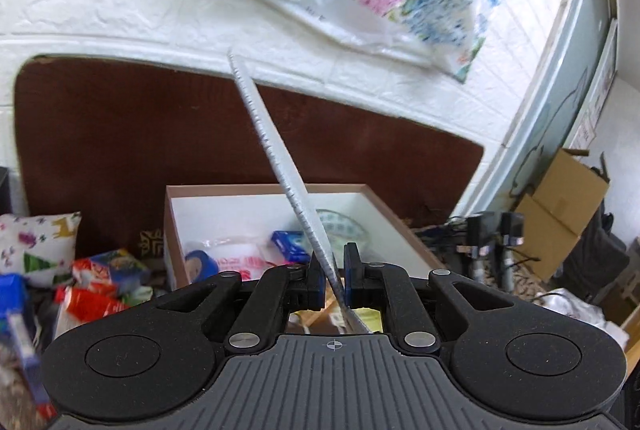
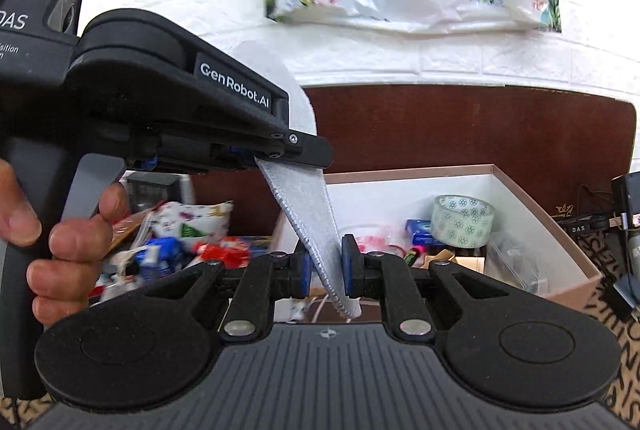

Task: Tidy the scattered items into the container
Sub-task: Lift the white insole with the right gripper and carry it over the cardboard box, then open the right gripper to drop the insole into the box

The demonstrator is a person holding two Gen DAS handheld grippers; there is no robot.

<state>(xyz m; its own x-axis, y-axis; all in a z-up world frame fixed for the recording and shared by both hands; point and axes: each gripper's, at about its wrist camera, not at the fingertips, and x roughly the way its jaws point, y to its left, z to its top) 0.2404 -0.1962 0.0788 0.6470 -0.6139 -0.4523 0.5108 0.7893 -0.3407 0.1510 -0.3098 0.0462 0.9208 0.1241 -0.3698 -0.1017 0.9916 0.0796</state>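
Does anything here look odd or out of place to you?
Yes. A grey felt strip hangs in the air above the box, slanted, pinched by both the left claw and the right claw. A heap of packets lies jumbled outside the box.

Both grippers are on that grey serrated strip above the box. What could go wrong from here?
1. The grey strip is thin and sits loosely between the right gripper fingers; it may slip before reaching the box.
2. The left gripper holds only one end, so the strip may swing when one side lets go.
3. The tape roll and packets already fill the box, so the strip may end up propped on its rim.
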